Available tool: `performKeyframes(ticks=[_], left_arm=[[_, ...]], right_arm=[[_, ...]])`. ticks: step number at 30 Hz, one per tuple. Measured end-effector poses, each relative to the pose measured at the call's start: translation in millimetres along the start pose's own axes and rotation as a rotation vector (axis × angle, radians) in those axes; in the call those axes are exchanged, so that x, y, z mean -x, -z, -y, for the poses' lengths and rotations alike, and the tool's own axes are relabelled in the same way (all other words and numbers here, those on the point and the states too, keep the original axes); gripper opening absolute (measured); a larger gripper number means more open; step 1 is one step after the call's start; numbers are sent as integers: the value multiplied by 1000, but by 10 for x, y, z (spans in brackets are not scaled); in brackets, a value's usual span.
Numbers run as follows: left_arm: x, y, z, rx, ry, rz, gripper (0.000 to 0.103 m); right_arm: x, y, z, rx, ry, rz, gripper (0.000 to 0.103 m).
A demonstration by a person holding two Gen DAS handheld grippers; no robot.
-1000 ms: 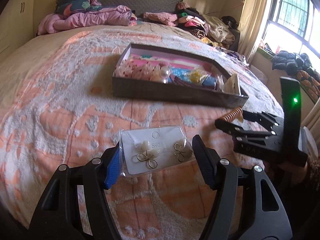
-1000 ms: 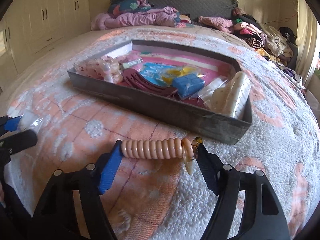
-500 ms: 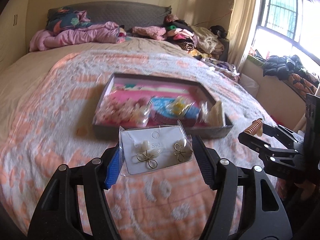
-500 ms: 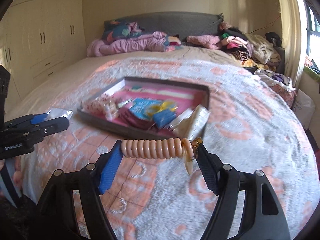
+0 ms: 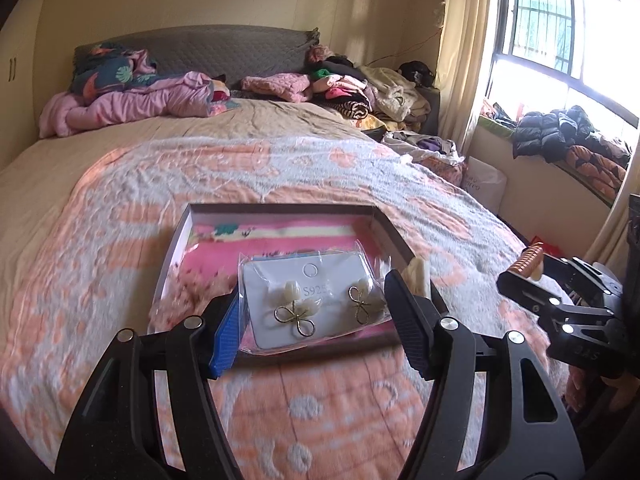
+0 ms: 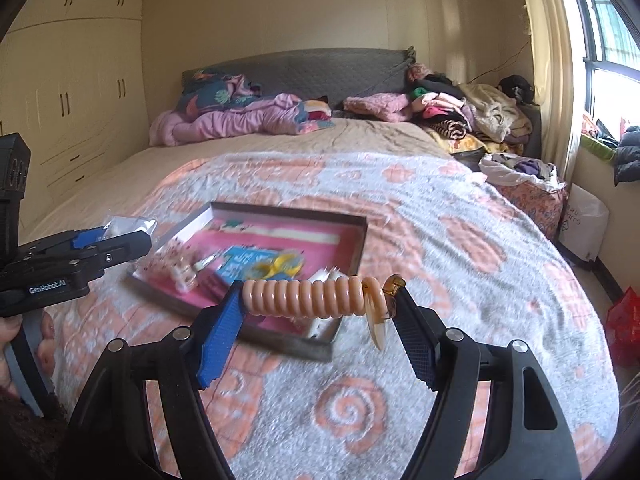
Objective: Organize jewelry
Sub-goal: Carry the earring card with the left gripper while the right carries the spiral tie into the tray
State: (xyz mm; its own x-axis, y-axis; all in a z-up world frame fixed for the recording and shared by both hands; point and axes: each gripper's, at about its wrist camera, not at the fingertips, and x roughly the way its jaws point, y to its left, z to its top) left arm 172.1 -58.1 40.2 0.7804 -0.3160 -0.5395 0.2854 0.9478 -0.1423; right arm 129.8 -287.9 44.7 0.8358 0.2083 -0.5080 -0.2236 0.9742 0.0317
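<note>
My left gripper [image 5: 316,312] is shut on a clear packet with a white earring card [image 5: 310,304] bearing two gold bow earrings. It hangs above the near edge of the dark jewelry tray [image 5: 280,210] on the bed. My right gripper [image 6: 318,312] is shut on a peach spiral hair tie [image 6: 308,296], held lengthwise between the pads, a pale ring dangling at its right end. The tray [image 6: 360,248] lies ahead and below, holding a blue packet, a yellow clip and pink pouches. Each gripper shows in the other's view: the right gripper [image 5: 532,276] and the left gripper [image 6: 120,240].
An orange and grey blanket [image 6: 440,240] covers the bed. Piled clothes [image 6: 460,108] and a pink quilt [image 6: 240,120] lie by the grey headboard. A window ledge with dark jackets [image 5: 560,136] is on the right, bags [image 6: 584,224] stand on the floor, and wardrobes [image 6: 68,92] line the left wall.
Both grippers have risen and pulled back from the tray with their items still held. The tray now looks smaller and lower, and more of the room shows.
</note>
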Motion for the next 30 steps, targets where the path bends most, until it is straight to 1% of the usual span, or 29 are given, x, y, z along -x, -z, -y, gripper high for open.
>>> performKeyframes(ticks=[6,10,19,23,30], left_arm=[[-196,-141,-44,-7,-5,-2,57],[-337,-179,-104,-2,-9,-15,57],[-653,-64,-240,17,-21,-73,57],[-780,17,-319,30,-32,-99,57],[-884,61,-438,40,-58,-117,58]], right_arm=[[-73,-180,56,1,16,25,70],[-208,-250,46,13,21,20,70],[-698,-244,-22,44,9,-51,70],[-904,-176,-87,64,2,-90,70],[-1141,-58,-195,89,-11,-141,70]])
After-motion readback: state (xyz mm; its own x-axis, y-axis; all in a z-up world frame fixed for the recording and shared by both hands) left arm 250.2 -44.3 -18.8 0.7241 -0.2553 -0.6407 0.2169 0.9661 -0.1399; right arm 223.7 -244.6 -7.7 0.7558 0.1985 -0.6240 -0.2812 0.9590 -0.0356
